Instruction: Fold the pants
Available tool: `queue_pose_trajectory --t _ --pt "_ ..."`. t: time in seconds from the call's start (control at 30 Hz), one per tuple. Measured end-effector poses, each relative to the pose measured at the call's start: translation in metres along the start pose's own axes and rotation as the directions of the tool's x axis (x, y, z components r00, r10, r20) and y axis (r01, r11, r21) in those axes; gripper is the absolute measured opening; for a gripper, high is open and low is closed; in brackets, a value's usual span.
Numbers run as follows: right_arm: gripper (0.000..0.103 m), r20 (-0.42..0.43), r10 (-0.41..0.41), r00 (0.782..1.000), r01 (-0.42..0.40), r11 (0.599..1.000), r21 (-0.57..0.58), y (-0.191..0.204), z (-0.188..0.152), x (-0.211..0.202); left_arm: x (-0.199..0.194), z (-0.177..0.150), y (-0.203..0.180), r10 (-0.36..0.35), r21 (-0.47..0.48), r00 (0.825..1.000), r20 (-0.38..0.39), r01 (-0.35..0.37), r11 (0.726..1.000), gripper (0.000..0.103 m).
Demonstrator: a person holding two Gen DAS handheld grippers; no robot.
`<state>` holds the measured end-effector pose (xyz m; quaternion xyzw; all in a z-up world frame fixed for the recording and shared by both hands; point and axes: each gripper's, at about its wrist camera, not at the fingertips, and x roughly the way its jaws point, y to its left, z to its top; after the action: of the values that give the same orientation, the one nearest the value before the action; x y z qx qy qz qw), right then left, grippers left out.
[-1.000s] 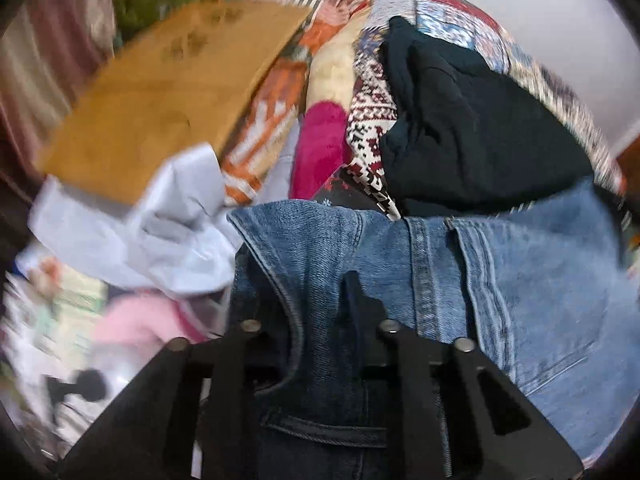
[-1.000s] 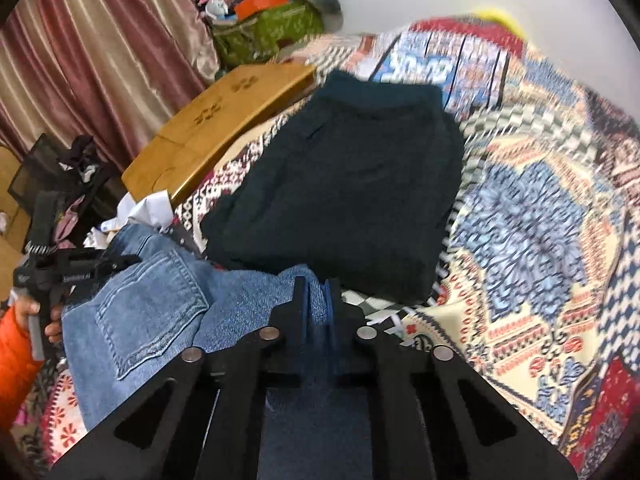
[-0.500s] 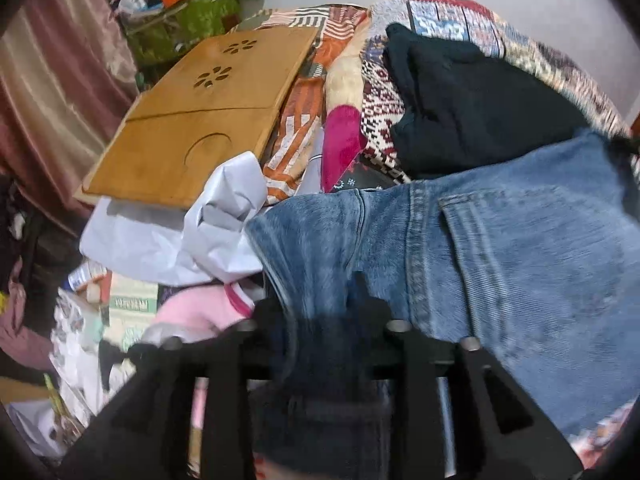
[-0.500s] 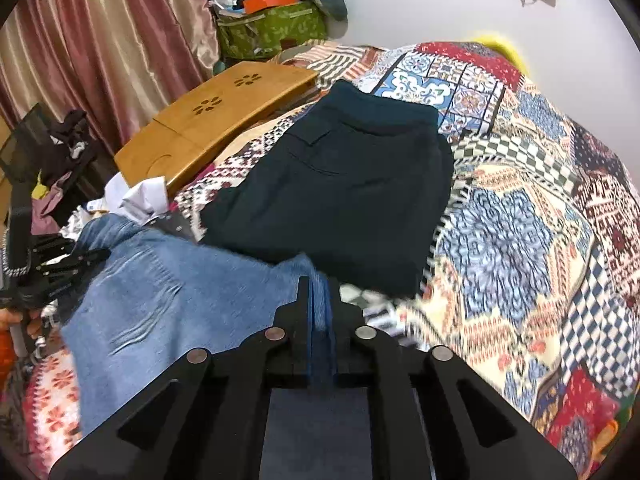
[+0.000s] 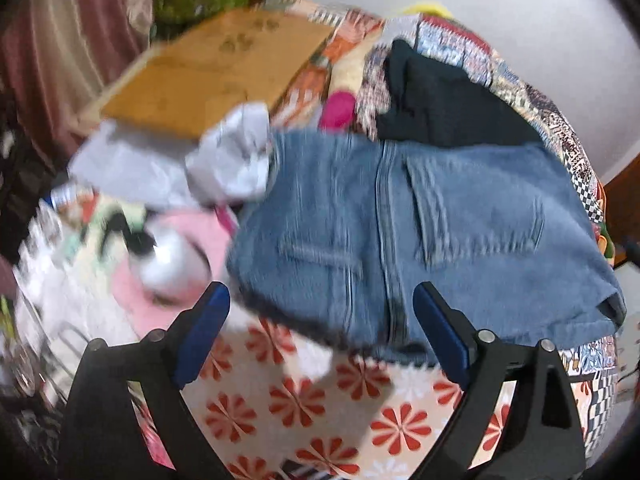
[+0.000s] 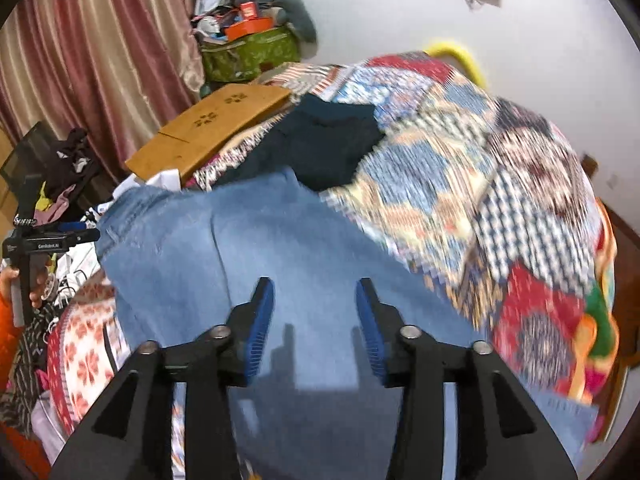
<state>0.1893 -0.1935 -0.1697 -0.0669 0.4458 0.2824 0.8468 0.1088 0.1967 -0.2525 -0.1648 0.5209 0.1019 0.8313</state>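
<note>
left gripper [image 5: 320, 308]: jaws opening, nothing pinched; jeans [image 5: 420, 232] lie just ahead of it
right gripper [image 6: 316, 304]: jaws opening above the denim, not pinching
step: we judge a fold just laid; next we smooth or re-pinch an edge
room: dark garment [image 6: 324, 144] touches far edge; patchwork quilt [image 6: 500, 200] free to the right

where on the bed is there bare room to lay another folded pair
Free: the patchwork quilt right of the dark folded garment and beyond the jeans. Also the flower-print sheet below the jeans' near edge. Crowded: the left side, with the wooden board, white cloth and pink clutter.
</note>
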Motion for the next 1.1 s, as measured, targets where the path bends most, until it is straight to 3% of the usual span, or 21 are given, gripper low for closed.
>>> queue_pose_trajectory --t 0.1,0.23,0.3,0.4,0.47,0.63,0.73,0.83,0.97,1.1 --pt "0.047 -0.040 -0.002 0.999 0.004 0.999 0.043 -0.004 -0.025 0.004 0.014 -0.013 0.005 -0.111 -0.067 0.991 -0.081 0.106 0.992 0.094" --pt "0.047 -0.080 0.008 0.997 -0.002 0.998 0.065 -0.003 -0.050 0.012 0.021 -0.012 0.002 -0.183 -0.109 0.980 -0.081 0.174 0.979 0.094" --pt "0.047 -0.055 0.002 0.998 0.003 0.997 0.080 -0.003 -0.058 0.012 0.026 -0.006 -0.001 -0.212 -0.130 0.975 -0.073 0.201 0.971 0.091" --pt "0.047 -0.043 0.013 0.999 -0.007 0.993 0.120 -0.007 -0.060 0.013 0.035 0.004 -0.005 -0.210 -0.158 0.975 -0.072 0.197 0.968 0.072" --pt "0.048 -0.038 0.011 0.999 -0.006 0.992 0.127 -0.009 -0.059 0.015 0.041 0.007 -0.005 -0.155 -0.161 0.985 -0.071 0.142 0.977 0.044" --pt "0.049 -0.024 0.009 1.000 -0.006 0.991 0.131 -0.007 -0.067 0.011 0.022 0.009 -0.009 -0.107 -0.109 0.994 -0.003 0.106 0.988 0.018" --pt "0.050 -0.017 0.023 1.000 -0.020 0.988 0.153 -0.008 -0.071 0.010 -0.003 0.014 0.000 -0.062 -0.089 0.997 0.056 0.066 0.994 0.015" --pt "0.050 -0.013 0.025 1.000 -0.023 0.987 0.157 -0.007 -0.072 0.009 -0.019 0.019 0.012 -0.062 -0.089 0.994 0.085 0.070 0.994 0.015" --pt "0.050 -0.013 0.007 1.000 -0.005 0.986 0.166 -0.009 -0.073 0.006 -0.002 0.010 0.014 -0.072 -0.098 0.997 0.018 0.074 0.992 0.015" --pt "0.050 -0.011 -0.090 0.996 0.091 0.970 0.225 -0.029 -0.085 -0.016 0.027 -0.004 0.006 -0.058 -0.108 0.997 -0.055 0.052 0.993 0.016"
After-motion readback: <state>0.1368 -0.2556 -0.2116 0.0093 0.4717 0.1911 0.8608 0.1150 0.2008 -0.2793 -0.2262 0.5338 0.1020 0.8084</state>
